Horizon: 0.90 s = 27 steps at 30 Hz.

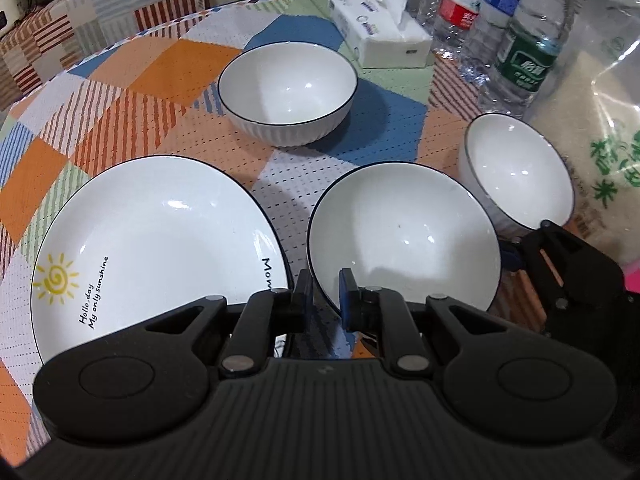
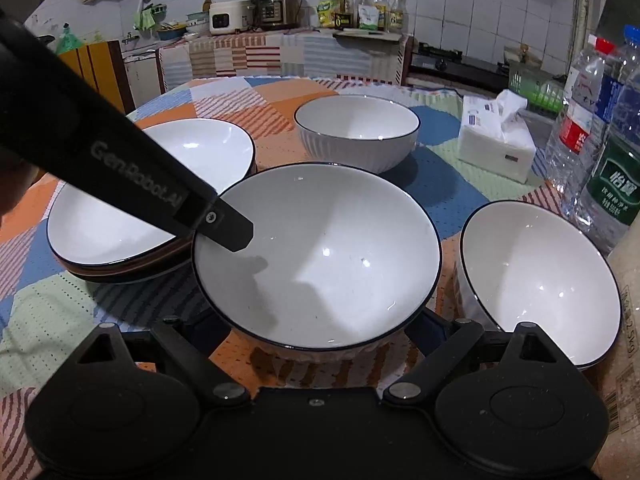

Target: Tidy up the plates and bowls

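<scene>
My left gripper (image 1: pixel 326 292) is shut on the near rim of a white bowl (image 1: pixel 404 236), one finger inside it and one outside. The same bowl (image 2: pixel 320 256) fills the middle of the right wrist view, with my left finger (image 2: pixel 224 228) over its left rim. My right gripper (image 2: pixel 316 340) is open around the bowl's near side, its fingertips hidden under the rim. A stack of white plates (image 1: pixel 152 248) with a sun print lies left of the bowl; it also shows in the right wrist view (image 2: pixel 132 204). Two more white bowls stand behind (image 1: pixel 288 92) and to the right (image 1: pixel 520 168).
A tissue pack (image 1: pixel 380 36) and several water bottles (image 1: pixel 524 32) stand at the back right of the patchwork-covered table (image 1: pixel 132 92). A rice bag (image 1: pixel 600 140) is at the far right. A kitchen counter with cookers (image 2: pixel 276 8) runs behind the table.
</scene>
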Each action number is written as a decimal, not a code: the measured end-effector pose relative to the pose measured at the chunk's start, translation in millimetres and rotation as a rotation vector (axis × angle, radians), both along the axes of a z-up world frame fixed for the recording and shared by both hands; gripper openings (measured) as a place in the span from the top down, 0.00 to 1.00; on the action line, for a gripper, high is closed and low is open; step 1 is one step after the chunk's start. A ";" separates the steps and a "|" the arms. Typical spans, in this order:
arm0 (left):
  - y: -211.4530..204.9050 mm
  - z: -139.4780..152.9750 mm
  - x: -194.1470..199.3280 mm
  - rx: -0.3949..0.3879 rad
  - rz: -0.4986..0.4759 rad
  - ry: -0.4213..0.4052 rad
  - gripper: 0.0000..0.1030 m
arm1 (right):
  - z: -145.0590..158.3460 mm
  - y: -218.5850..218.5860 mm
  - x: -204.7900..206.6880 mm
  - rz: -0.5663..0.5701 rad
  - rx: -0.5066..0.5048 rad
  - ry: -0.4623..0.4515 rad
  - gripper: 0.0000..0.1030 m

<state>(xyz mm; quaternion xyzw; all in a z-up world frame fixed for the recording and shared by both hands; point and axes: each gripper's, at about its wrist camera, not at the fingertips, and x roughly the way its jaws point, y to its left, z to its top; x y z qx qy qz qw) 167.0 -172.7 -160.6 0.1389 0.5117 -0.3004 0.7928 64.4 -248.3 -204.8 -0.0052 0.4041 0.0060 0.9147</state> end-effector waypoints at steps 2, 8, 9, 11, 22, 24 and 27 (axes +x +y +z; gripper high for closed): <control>-0.6 -2.9 2.8 0.009 0.000 0.003 0.89 | -0.3 3.0 1.5 0.003 -0.019 -0.003 0.08; -1.0 -5.2 1.1 0.015 -0.002 -0.002 0.88 | -3.9 7.2 5.0 -0.001 -0.057 0.002 0.09; -1.7 -5.4 0.3 0.018 -0.005 -0.004 0.88 | -4.0 7.0 5.4 -0.001 -0.057 0.005 0.09; -2.0 -5.0 -1.5 0.018 -0.002 -0.008 0.85 | -3.9 6.5 7.2 -0.008 -0.055 0.024 0.09; 12.0 17.5 -11.2 -0.019 0.012 0.001 0.80 | 29.7 6.1 -32.8 -0.023 -0.089 0.014 0.09; 13.0 24.8 -15.4 -0.021 -0.003 -0.005 0.79 | 41.6 0.1 -44.0 -0.041 -0.079 0.001 0.09; 13.4 36.8 -23.1 -0.026 -0.030 -0.011 0.77 | 58.1 -7.5 -61.4 -0.063 -0.071 -0.041 0.09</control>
